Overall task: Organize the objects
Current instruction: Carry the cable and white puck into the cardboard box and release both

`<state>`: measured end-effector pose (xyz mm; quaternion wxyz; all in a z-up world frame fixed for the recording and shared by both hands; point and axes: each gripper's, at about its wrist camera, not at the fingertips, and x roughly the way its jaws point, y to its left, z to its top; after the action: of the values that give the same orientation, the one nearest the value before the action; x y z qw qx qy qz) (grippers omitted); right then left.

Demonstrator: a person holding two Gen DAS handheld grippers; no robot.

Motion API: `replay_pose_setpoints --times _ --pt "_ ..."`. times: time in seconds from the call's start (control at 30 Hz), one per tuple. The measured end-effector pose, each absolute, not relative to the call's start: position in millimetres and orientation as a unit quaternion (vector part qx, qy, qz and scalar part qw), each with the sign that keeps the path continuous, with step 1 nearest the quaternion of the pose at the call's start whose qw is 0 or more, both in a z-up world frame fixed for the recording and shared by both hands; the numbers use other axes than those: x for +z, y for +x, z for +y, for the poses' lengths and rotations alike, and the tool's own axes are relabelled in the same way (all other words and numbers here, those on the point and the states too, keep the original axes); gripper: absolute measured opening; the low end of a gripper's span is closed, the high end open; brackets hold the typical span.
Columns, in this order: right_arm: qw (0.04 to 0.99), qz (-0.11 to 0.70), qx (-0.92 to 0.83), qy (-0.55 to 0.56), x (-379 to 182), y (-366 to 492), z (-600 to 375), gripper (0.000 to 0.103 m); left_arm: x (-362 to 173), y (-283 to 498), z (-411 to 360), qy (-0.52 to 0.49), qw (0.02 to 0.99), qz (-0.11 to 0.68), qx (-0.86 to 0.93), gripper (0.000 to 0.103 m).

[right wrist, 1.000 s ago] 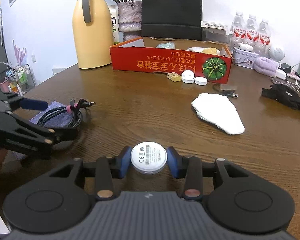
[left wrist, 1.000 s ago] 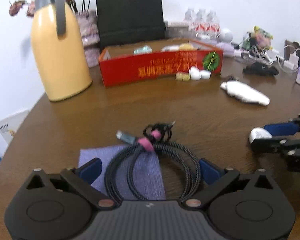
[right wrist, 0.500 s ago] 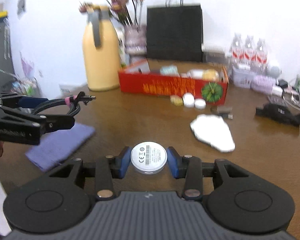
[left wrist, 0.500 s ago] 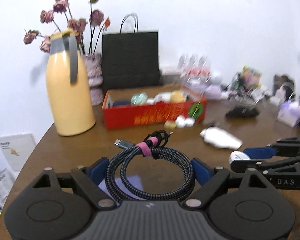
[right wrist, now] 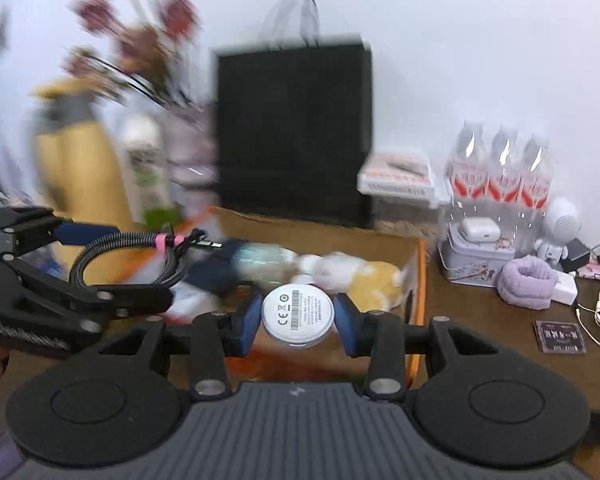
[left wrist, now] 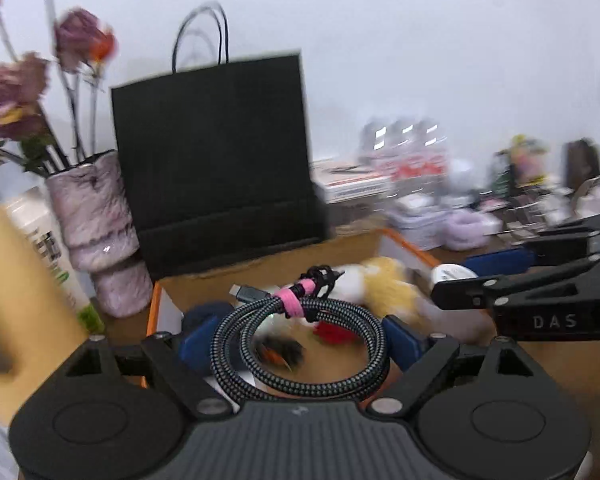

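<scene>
My left gripper [left wrist: 300,340] is shut on a coiled black braided cable [left wrist: 300,376] bound with a pink tie, and holds it above the open cardboard box [left wrist: 364,240]. My right gripper [right wrist: 298,316] is shut on a round white disc [right wrist: 298,314] and holds it over the same box [right wrist: 414,276]. The right gripper [left wrist: 500,280] also shows at the right of the left wrist view, and the left gripper [right wrist: 112,256] with the cable [right wrist: 140,244] at the left of the right wrist view. Soft white and yellow items [right wrist: 360,268] lie in the box.
A black paper bag [right wrist: 296,136] stands behind the box. A yellow thermos [right wrist: 76,168] and a pink vase [left wrist: 96,232] of dried flowers stand to the left. Water bottles [right wrist: 500,176], a tin [right wrist: 476,260], a purple band [right wrist: 528,280] and cables lie to the right.
Both grippers have lifted off the table and moved forward over the box. The left carried the cable off the purple cloth; the right still holds the disc.
</scene>
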<state>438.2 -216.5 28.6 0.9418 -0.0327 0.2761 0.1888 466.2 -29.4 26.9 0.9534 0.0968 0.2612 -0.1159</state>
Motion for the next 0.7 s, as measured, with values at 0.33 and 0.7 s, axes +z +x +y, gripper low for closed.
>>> replay_pose_setpoints --times 0.33,0.7 --pt "0.923 0.343 0.164 0.057 -13 527 -221 0.072 -28 521 -15 0.051 0.934 0.319 -0.151 0.089" --pt "0.953 0.256 0.157 -0.038 51 427 -234 0.091 68 403 8 0.096 0.964 0.239 -0.071 0.094"
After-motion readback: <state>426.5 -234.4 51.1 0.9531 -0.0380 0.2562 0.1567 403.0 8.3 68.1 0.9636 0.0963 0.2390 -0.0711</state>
